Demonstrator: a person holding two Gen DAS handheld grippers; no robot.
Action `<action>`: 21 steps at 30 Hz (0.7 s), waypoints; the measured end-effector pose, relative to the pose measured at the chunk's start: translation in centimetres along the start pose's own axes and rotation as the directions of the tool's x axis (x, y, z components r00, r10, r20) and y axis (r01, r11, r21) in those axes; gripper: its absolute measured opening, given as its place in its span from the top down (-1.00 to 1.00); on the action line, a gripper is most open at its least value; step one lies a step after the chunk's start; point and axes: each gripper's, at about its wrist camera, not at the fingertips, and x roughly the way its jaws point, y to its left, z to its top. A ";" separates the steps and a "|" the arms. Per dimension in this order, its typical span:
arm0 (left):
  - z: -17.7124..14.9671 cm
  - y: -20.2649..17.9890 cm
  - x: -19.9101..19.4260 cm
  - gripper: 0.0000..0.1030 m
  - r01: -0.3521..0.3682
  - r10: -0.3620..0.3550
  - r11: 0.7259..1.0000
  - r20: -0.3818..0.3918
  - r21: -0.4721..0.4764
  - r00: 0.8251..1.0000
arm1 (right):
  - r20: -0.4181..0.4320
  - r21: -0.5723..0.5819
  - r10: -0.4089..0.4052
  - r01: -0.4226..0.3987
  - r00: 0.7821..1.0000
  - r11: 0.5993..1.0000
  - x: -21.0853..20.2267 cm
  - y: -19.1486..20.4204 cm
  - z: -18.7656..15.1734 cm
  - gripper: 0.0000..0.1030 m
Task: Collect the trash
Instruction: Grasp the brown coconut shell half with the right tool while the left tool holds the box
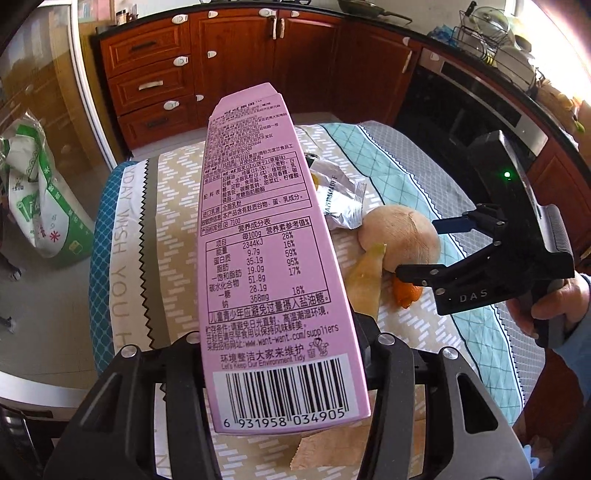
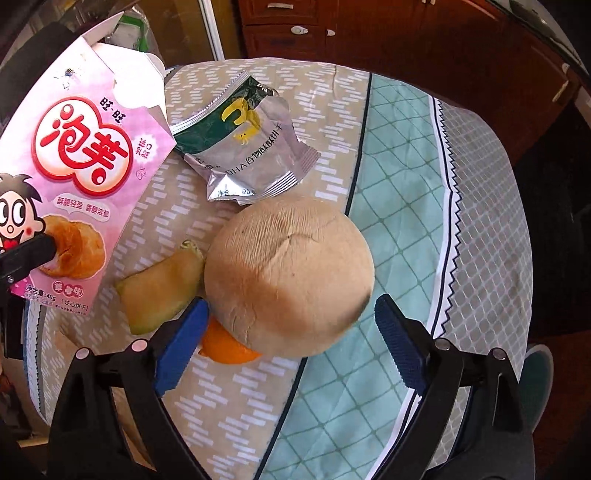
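Note:
A tall pink snack box [image 1: 266, 258] stands upright between the fingers of my left gripper [image 1: 280, 339], which is shut on its lower end above the table. In the right wrist view the box [image 2: 74, 166] shows its printed front, with one left fingertip [image 2: 29, 254] across it. My right gripper [image 2: 291, 306] is open, and its blue pads straddle a round tan coconut [image 2: 288, 273] without pressing it. A melon rind [image 2: 159, 288] and an orange peel [image 2: 225, 347] lie against the coconut. Behind it lies a silver-green wrapper [image 2: 251, 147].
The small round table carries a patterned cloth [image 2: 388, 184] in beige, teal and grey. A green-white sack [image 1: 37, 206] leans on the floor at left. Red-brown cabinets [image 1: 258, 66], an oven [image 1: 461, 110] and a dish rack [image 1: 491, 33] stand behind. A person's hand [image 1: 554, 299] grips the right handle.

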 end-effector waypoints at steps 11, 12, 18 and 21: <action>0.1 -0.7 0.3 0.05 0.007 -0.007 1.000 0.006 0.002 1.000 | 0.035 0.039 0.007 -0.009 0.999 0.999 -0.8 -0.9 -1.2 -0.79; 0.1 -0.8 0.1 0.05 0.008 -0.008 1.000 0.009 0.005 1.000 | 0.046 0.051 0.007 -0.009 0.999 0.999 -1.4 -1.2 -1.6 -0.78; 0.3 -2.7 -1.5 0.05 0.018 -0.019 0.999 0.035 0.032 0.999 | 0.082 0.100 0.017 -0.025 0.996 0.995 -4.7 -3.2 -3.5 -0.77; 0.2 -3.9 -2.1 0.05 0.031 -0.033 0.998 0.043 0.050 0.999 | 0.099 0.114 0.013 -0.024 0.995 0.993 -6.3 -3.8 -4.8 -0.77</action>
